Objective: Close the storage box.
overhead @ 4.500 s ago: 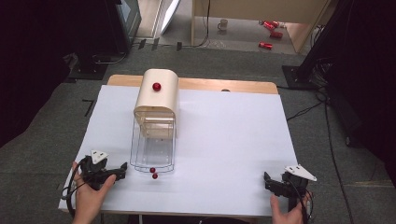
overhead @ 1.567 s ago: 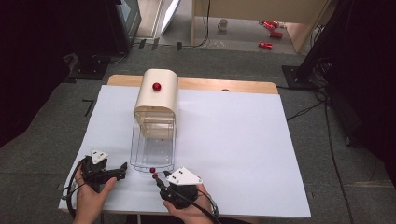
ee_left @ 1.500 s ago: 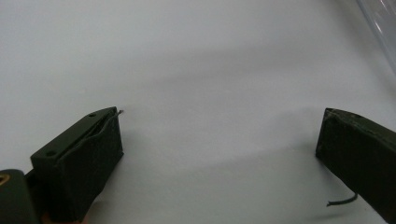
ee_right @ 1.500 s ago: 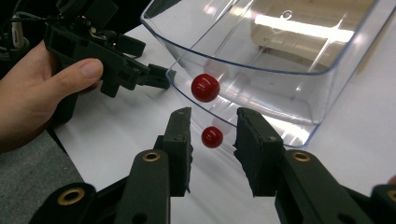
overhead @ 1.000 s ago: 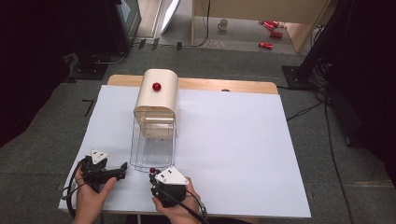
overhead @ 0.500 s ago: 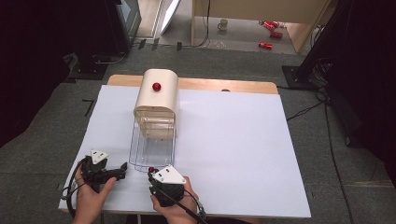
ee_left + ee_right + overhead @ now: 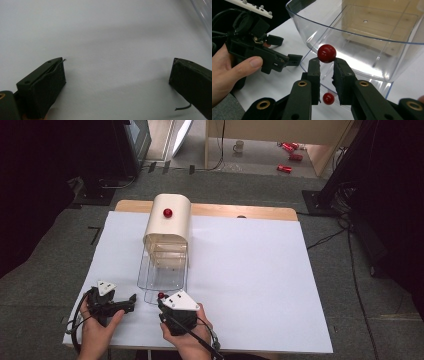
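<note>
Nearest, right gripper [image 7: 326,68] now brought across from the right edge of the worktop [image 7: 260,270] to the front of the clear lid [image 7: 362,45], jaws narrowed to a slim gap just under the red knob [image 7: 326,53]; whether pinching it yet, cannot tell. Knob's reflection visible below on the lid. Judged: a pull or lift of the lid about to start, probably to close or move it. Just beside, left gripper [image 7: 127,301] parked on the white sheet as before, jaws spread wide, holding nothing. Farther back, wooden box [image 7: 168,220] with a second red knob [image 7: 167,212] on top, unmoved.
</note>
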A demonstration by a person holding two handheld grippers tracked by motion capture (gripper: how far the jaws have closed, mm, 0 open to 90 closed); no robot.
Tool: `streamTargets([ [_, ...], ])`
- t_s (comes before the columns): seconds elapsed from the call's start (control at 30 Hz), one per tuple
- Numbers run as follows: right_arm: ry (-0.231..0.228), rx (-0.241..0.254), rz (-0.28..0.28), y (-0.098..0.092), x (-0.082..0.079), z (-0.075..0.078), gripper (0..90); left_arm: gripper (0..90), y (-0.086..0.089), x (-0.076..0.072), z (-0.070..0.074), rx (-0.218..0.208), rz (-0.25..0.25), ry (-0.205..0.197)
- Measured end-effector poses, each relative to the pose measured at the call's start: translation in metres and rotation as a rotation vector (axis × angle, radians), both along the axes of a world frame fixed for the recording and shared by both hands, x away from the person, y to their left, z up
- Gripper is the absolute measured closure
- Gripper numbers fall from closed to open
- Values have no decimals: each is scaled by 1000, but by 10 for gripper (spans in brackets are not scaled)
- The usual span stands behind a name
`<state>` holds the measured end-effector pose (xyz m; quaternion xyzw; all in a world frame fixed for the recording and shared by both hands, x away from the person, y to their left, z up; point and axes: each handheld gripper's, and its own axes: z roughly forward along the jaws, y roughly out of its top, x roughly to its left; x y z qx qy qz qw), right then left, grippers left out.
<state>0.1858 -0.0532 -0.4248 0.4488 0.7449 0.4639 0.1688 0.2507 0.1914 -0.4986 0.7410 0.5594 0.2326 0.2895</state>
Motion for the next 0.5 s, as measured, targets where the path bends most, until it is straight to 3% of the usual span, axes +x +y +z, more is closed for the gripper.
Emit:
streamTargets([
  [0.5,-14,-2,-16,-1,30,7,773,4,0,0,0,0,0,1],
])
